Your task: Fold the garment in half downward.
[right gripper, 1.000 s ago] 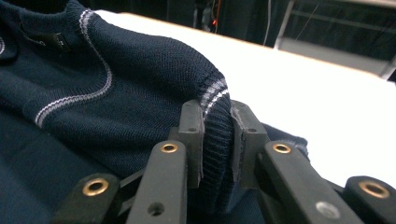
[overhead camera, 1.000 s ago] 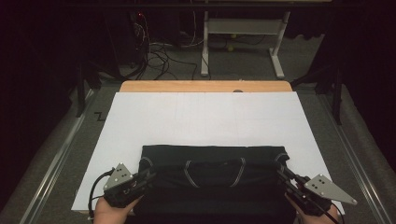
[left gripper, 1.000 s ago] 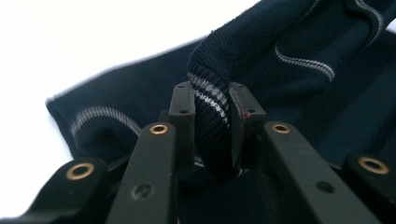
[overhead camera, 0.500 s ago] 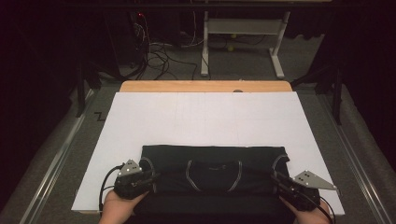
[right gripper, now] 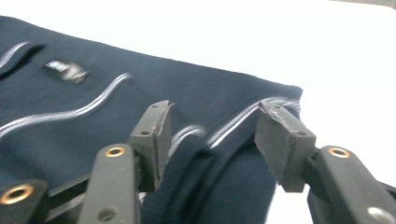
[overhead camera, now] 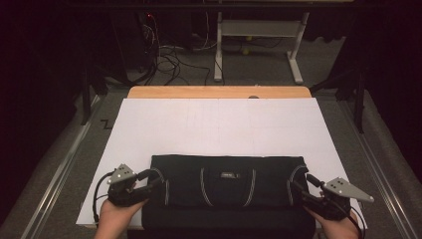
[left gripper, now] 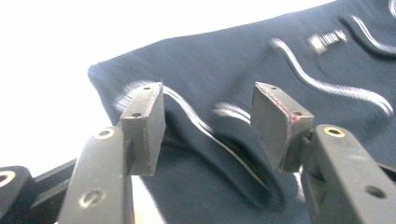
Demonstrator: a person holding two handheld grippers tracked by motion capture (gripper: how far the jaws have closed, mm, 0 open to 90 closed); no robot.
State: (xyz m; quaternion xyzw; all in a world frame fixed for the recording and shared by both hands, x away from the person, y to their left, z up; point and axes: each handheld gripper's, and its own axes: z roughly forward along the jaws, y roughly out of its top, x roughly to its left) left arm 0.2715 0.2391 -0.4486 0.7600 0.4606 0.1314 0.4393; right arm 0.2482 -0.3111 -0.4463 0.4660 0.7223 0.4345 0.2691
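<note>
Folded dark garment [overhead camera: 229, 191], long axis left-right across table, both grippers' fingers just opened, gripping nothing.

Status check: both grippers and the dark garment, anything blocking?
Left gripper and right gripper: jaws just opened, open, cloth between but unpressed. Folded dark navy garment with white piping flat on white table sheet. Nothing in the way.

White sheet [overhead camera: 219, 124] over wooden table [overhead camera: 219, 92]; cables [overhead camera: 166, 57] and metal stand [overhead camera: 259, 30] beyond.
</note>
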